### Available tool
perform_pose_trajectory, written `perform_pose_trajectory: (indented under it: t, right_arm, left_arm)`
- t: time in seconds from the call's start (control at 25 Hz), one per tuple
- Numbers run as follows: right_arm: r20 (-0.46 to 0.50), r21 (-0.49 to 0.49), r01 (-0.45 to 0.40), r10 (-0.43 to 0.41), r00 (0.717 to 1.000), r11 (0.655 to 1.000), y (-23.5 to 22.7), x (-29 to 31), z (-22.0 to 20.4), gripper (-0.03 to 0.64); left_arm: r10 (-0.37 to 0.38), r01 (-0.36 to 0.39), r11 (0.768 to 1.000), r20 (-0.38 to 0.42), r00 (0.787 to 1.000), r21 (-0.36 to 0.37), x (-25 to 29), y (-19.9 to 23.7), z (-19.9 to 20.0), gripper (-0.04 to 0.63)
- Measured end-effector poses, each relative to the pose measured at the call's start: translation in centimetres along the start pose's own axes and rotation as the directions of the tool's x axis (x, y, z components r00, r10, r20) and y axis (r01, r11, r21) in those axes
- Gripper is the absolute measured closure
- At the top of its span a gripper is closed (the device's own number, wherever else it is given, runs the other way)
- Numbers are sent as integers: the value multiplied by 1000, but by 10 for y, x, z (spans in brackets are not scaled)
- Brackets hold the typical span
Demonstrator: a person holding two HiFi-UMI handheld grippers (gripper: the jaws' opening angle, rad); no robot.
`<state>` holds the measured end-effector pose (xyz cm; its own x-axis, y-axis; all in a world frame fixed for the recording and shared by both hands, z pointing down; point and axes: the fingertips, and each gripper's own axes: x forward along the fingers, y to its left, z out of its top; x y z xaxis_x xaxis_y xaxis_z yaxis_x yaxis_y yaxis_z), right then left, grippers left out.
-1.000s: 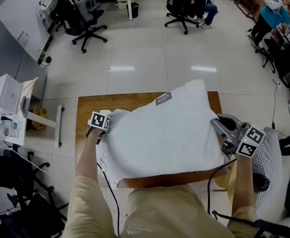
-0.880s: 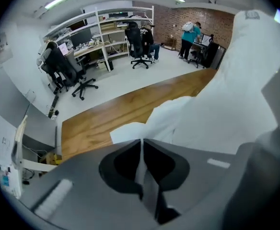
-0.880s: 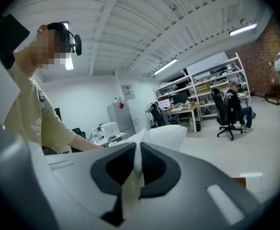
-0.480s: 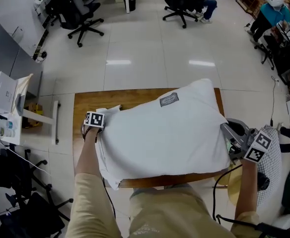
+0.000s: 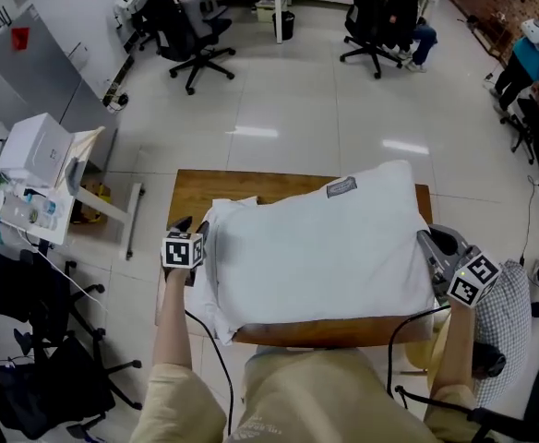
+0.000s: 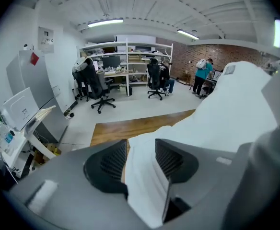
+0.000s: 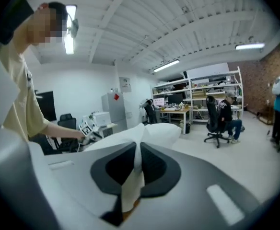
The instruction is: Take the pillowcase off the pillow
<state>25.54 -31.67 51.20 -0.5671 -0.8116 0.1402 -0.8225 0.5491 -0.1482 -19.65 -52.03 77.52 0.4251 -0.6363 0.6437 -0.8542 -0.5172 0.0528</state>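
Note:
A white pillow (image 5: 325, 247) in its pillowcase lies across the wooden table (image 5: 196, 192), a grey label (image 5: 341, 186) on its far side. The case's loose open edge (image 5: 212, 293) spills over the left end. My left gripper (image 5: 196, 231) hovers at that end. Its jaws have just been opening, and in the left gripper view (image 6: 141, 157) a fold of the white fabric (image 6: 145, 186) hangs slack between the parted pads (image 6: 113, 162). My right gripper (image 5: 426, 245) is at the pillow's right end. There it (image 7: 137, 164) is shut on a pinch of the white corner fabric (image 7: 133, 186).
A white box (image 5: 34, 150) sits on a side shelf to the left of the table. A checked cushion (image 5: 505, 312) stands by my right arm. Office chairs (image 5: 191, 40), desks and seated people fill the far end of the room. Cables trail down from both grippers.
My left gripper has lifted and drawn back toward the table's left edge, and its jaws have parted. The right gripper stays clamped at the pillow's right corner. The head view has shifted.

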Motion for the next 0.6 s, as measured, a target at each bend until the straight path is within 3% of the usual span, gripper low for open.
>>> perform_pose_trajectory:
  t: [0.12, 0.28, 0.6]
  right_arm:
    - [-89, -21, 68, -69, 994, 997, -13, -15, -54, 601]
    - [-163, 61, 105, -94, 982, 993, -29, -18, -118, 601]
    - [-395, 198, 285, -190, 899, 938, -79, -70, -249, 597]
  left_arm:
    - [6, -7, 1000, 36, 999, 18, -19, -24, -20, 414]
    - [8, -9, 1000, 80, 997, 11, -42, -39, -33, 414]
    - [-14, 43, 986, 176, 984, -161, -64, -93, -26, 414]
